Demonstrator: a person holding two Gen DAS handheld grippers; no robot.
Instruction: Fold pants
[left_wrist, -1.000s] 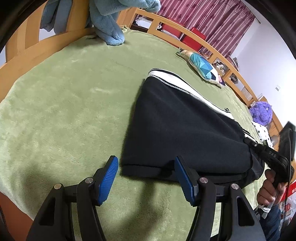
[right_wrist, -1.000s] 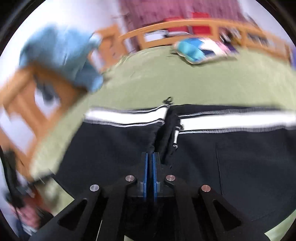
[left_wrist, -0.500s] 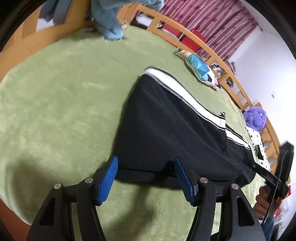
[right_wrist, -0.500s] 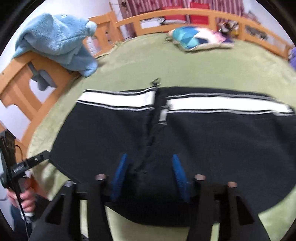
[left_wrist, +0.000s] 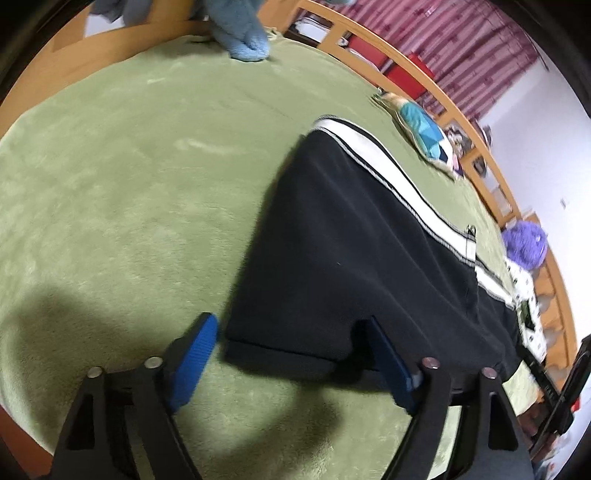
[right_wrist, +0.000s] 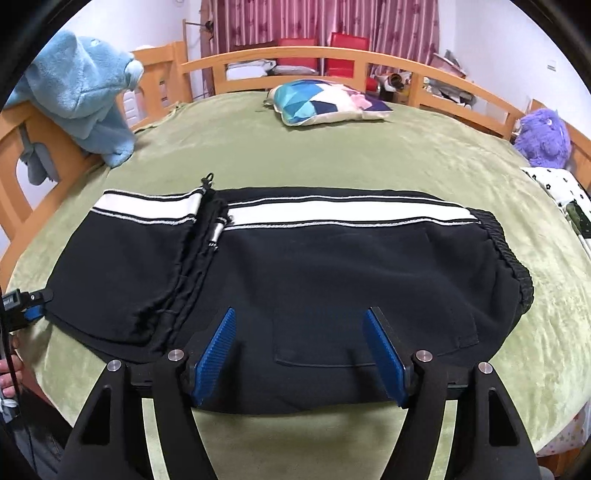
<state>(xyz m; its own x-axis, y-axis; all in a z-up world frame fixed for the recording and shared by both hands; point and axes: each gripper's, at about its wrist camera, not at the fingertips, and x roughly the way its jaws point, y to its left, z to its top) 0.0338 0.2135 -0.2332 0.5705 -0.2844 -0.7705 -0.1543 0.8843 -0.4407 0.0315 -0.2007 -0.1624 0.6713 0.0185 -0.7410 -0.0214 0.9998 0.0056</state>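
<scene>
The left tongs (left_wrist: 291, 354) stand at the bottom of the left wrist view with their blue pads wide apart, and the jaws are opening. The near corner of the folded black pants (left_wrist: 354, 258) lies between the pads, but the pads do not press on it. The right tongs (right_wrist: 301, 350) sit at the bottom middle of the right wrist view, also spread wide and opening. They hover over the near edge of the pants (right_wrist: 295, 266) and grip nothing.

The pants lie flat in the middle of the bed, on the green blanket (right_wrist: 369, 155). A white stripe (right_wrist: 332, 212) runs along their far edge, and the elastic waistband (right_wrist: 513, 254) is at the right of the frame. One part is folded over at the left, where a drawstring (right_wrist: 208, 181) sticks out.

In the lower left of the right wrist view, a hand (right_wrist: 9, 376) shows at the frame edge, beside a part of the other tongs. Farther back, a patterned pillow (right_wrist: 325, 99) lies in the upper middle, a blue plush toy (right_wrist: 81, 92) hangs on the wooden bed frame (right_wrist: 369, 55) at the upper left, and a purple plush toy (right_wrist: 543, 136) sits at the upper right
</scene>
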